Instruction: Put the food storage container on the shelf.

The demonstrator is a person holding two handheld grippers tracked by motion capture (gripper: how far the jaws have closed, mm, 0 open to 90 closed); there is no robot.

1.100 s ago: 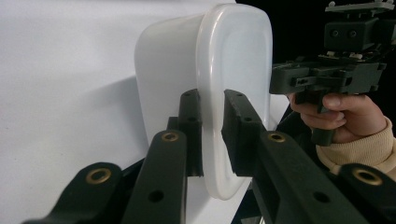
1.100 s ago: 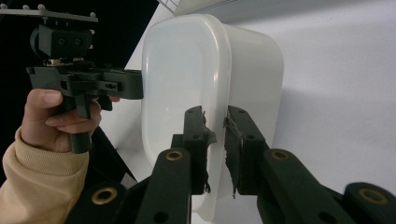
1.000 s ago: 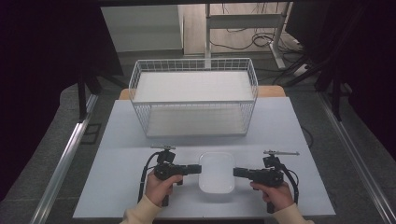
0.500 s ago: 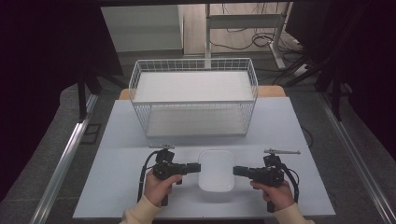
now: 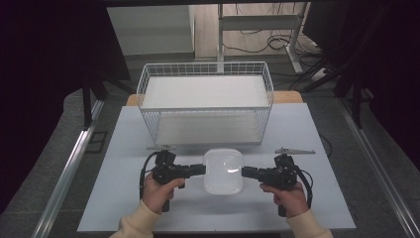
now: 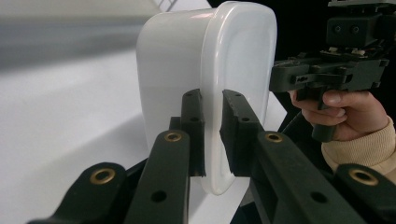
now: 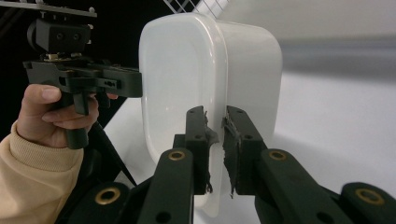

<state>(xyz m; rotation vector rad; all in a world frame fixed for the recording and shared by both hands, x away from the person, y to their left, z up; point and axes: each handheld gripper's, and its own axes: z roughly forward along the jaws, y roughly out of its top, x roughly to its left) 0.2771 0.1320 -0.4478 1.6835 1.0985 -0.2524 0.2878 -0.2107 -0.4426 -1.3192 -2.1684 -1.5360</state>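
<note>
Across a pale grey table (image 5: 124, 148) in a dim room, dark drapes hang at nine and three o'clock, and cables trail over the floor at twelve. At the table's twelve o'clock edge stands a white wire basket (image 5: 205, 101) with a white liner on its floor; no contents are visible.

Toward six o'clock, a white lidded plastic container (image 5: 224, 171) sits between the two tools; its contents cannot be seen. A person's left hand (image 5: 157, 191) and right hand (image 5: 288, 196), in cream sleeves, hold them.

Only the gripper views show the grip. The left gripper (image 6: 212, 123) has both jaws pinched on the container's lid rim, at the container's nine o'clock side in the high view. The right gripper (image 7: 215, 135) pinches the rim likewise at three o'clock, its pads (image 7: 229, 140) looking frayed. Each of these views catches the opposite hand beyond the container.
</note>
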